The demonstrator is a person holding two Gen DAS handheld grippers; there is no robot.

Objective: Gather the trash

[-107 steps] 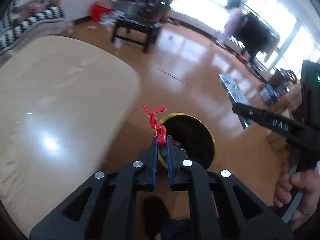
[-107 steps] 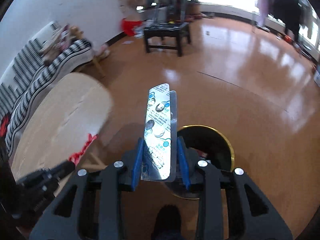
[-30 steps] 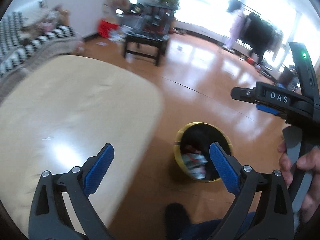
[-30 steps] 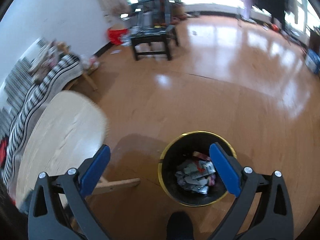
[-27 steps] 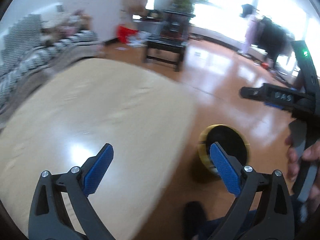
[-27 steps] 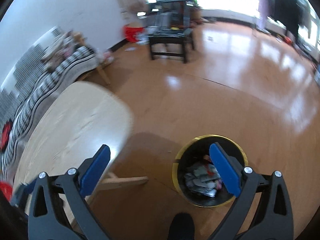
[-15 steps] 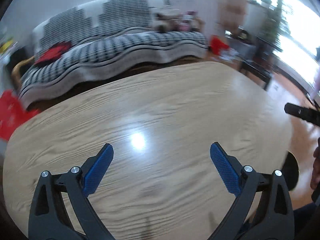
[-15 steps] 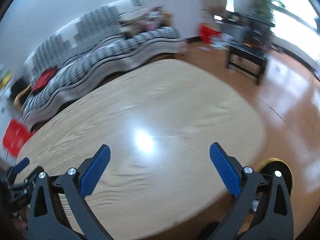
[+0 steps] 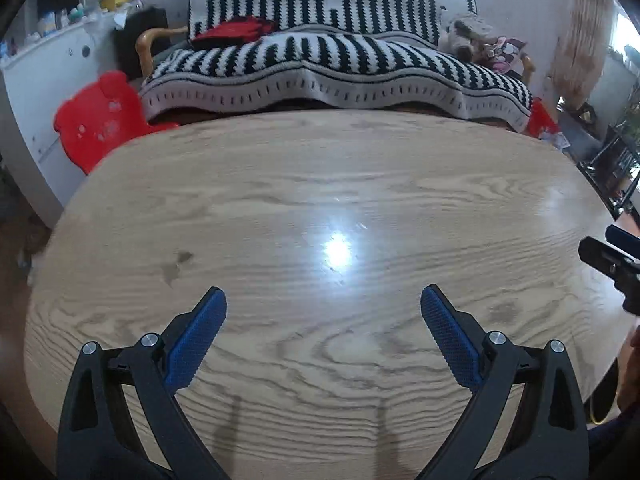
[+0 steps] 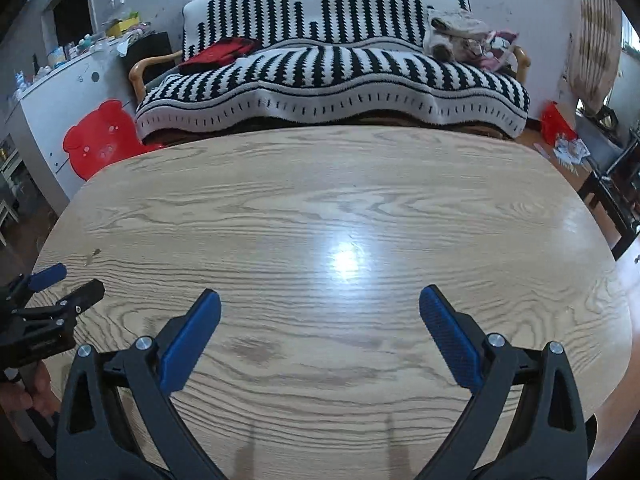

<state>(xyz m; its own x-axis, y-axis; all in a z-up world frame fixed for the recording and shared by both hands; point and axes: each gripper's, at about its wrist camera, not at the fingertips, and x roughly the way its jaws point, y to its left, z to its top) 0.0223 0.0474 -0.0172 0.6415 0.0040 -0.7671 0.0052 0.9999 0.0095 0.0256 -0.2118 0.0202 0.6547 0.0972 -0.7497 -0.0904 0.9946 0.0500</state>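
Note:
My left gripper point(image 9: 322, 300) is wide open and empty above the light wooden table point(image 9: 280, 208). My right gripper point(image 10: 320, 300) is also wide open and empty above the same table point(image 10: 320, 208). Each gripper shows at the edge of the other's view: the right one point(image 9: 612, 256) at the far right, the left one point(image 10: 60, 288) at the far left. I see no trash on the tabletop. The rim of the black bin with a gold edge point(image 9: 600, 400) peeks out past the table's right edge.
A sofa with a black-and-white striped cover point(image 10: 328, 72) stands behind the table, with a red cloth point(image 10: 218, 54) and soft toys point(image 10: 460, 32) on it. A red bear-shaped stool point(image 10: 100, 136) sits at the left. A dark side table point(image 10: 616, 200) stands at the right.
Both grippers let go of their trash over the bin, opened wide, then swung left from the bin and floor to face the table and sofa.

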